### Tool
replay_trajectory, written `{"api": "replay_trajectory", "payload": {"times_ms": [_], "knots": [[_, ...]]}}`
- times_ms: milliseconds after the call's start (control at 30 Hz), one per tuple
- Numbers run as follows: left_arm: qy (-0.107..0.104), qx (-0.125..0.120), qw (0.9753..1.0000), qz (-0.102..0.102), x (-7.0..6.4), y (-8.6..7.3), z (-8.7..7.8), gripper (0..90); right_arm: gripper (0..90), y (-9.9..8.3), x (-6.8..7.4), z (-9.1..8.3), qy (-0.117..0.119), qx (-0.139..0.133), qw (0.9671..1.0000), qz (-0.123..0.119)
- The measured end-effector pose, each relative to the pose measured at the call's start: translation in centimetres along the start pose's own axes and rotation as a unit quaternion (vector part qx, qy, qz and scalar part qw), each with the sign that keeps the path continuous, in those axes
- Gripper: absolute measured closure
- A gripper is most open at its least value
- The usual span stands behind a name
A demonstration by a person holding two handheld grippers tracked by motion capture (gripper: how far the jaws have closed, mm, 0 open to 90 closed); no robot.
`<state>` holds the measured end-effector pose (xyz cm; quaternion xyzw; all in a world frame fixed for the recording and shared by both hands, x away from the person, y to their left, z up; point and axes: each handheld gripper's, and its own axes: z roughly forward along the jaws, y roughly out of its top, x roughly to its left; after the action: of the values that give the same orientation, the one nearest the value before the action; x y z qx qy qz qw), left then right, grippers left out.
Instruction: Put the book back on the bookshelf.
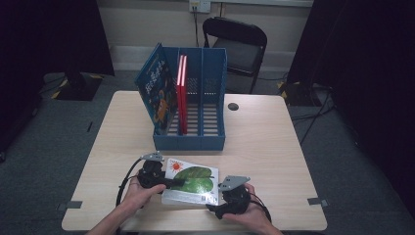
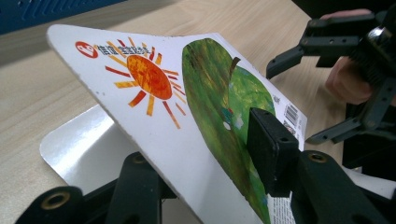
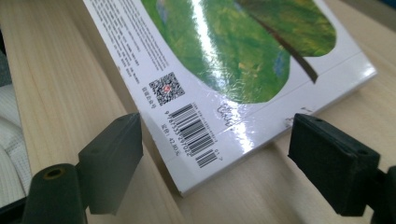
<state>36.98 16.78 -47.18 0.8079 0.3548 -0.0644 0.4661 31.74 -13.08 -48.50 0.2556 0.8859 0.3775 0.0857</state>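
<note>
While left gripper (image 2: 205, 172) fingers pinch the picture book (image 2: 196, 116) cover, lifting it off the tabletop (image 1: 274, 142), right gripper (image 3: 229, 163) fingers gape wide at its corner, gripping nothing.

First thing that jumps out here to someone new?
The white picture book with an orange sun and green leaf, at the table's near edge, its cover lifted and pinched by the left gripper. The right gripper sits open at its barcode corner. Behind stands a blue file rack holding red books.

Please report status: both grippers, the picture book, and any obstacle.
Left gripper shut on picture book, cover edge lifted. Right gripper open, at barcode corner, not gripping. Blue file rack stands behind; no obstacle.
</note>
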Motion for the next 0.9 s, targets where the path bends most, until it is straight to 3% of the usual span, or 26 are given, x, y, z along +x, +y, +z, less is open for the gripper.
{"api": "replay_trajectory", "payload": {"times_ms": [400,467,600,767,900], "knots": [[0.012,0.004,0.9991,0.042,-0.7,-0.1,-0.1,62.1,17.3,0.4,-1.6,-0.7,0.000,-0.033,0.9986,0.042],[0.004,-0.008,0.9987,0.050,-0.9,-0.1,-0.4,63.0,17.3,0.5,-1.7,-0.7,-0.001,-0.036,0.9983,0.046],[0.009,-0.014,0.9979,0.063,-1.5,-0.1,-0.6,64.6,17.1,0.5,-2.2,-0.5,0.000,-0.035,0.9979,0.054],[0.014,-0.015,0.9965,0.081,-1.9,-0.1,-0.7,65.0,17.2,0.7,-2.5,-0.1,0.001,-0.032,0.9977,0.060],[0.022,-0.017,0.9937,0.109,-2.4,-0.1,-0.9,65.0,17.1,1.0,-2.7,0.1,0.004,-0.032,0.9976,0.062]]}}
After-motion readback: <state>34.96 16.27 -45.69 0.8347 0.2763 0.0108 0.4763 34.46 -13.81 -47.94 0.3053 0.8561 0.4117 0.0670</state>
